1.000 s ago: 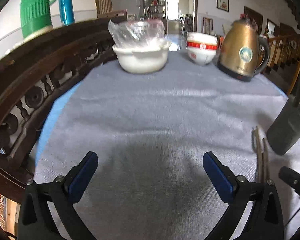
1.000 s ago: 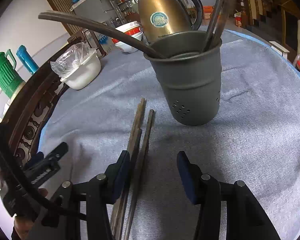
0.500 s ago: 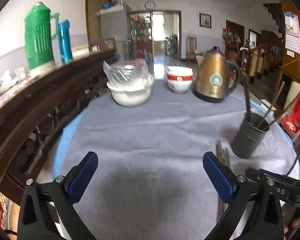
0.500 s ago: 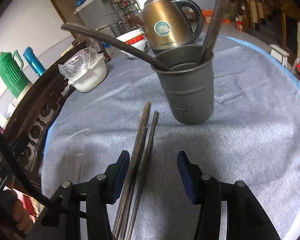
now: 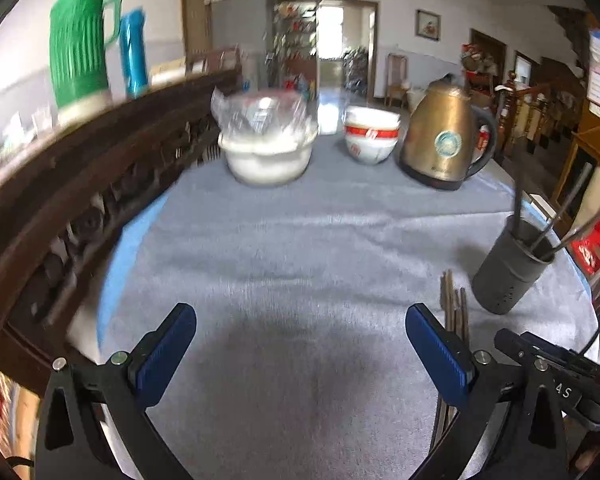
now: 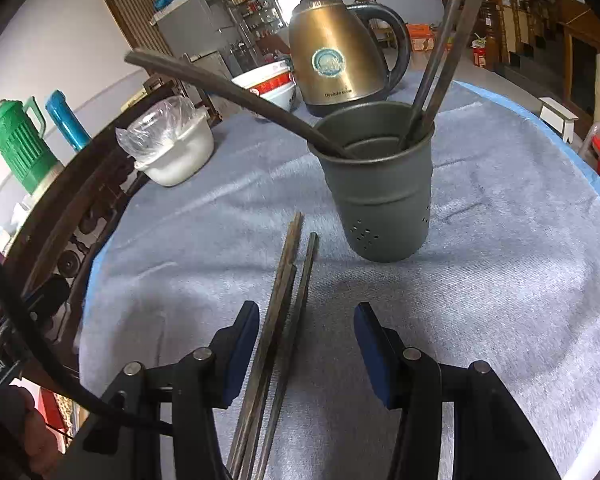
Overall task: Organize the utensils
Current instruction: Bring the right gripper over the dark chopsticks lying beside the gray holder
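Three dark wooden chopsticks (image 6: 288, 300) lie flat on the grey tablecloth (image 6: 500, 280), beside the grey metal utensil cup (image 6: 380, 196). Right gripper (image 6: 306, 344) stands spread over them, gripping nothing. Left gripper (image 5: 300, 352) gapes wide, empty.

Your chopsticks (image 6: 278, 320) run under the right gripper's frame and off the bottom edge, so their near ends stay hidden. The utensil holder (image 6: 380, 192) hides its utensils' lower ends. The green flask (image 5: 78, 56) and covered bowl (image 5: 266, 148) look smeared, probably motion blur.
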